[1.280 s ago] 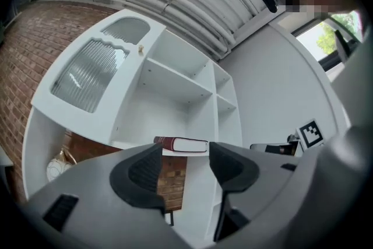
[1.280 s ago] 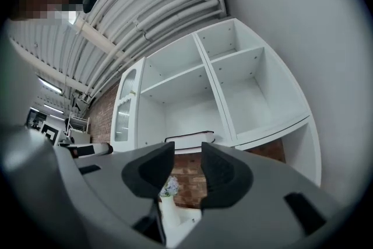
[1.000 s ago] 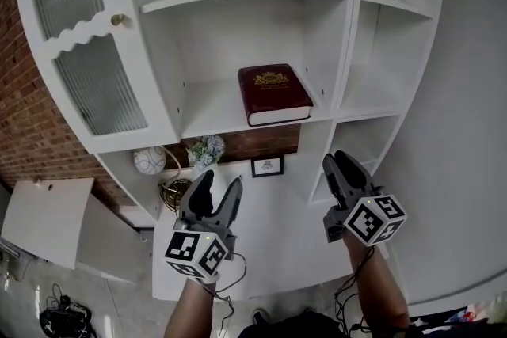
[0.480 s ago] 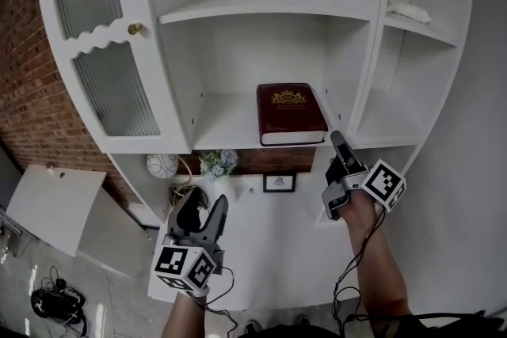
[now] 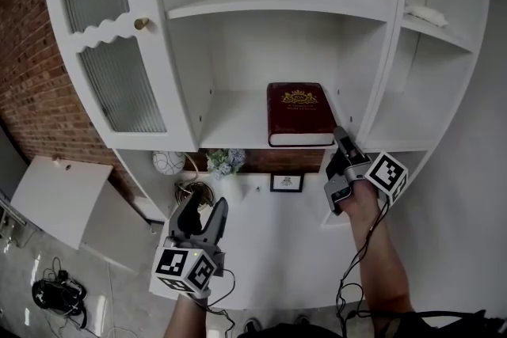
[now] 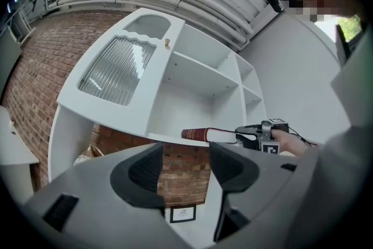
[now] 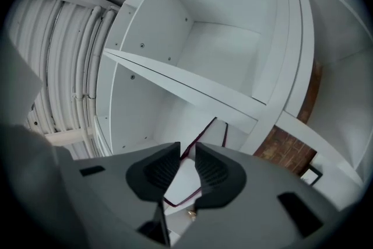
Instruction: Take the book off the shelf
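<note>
White shelf point(image 5: 234, 121): book point(image 5: 299, 108) flat; R gripper point(image 5: 342, 142) clamped on its corner; L gripper point(image 5: 207, 210) jaws apart, empty.

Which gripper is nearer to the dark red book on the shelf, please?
Right. The right gripper is at the book's front right corner, jaws closed on it; the left gripper hangs open well below the shelf, left of the book.

No readable text, even on book point(image 5: 299, 111).
</note>
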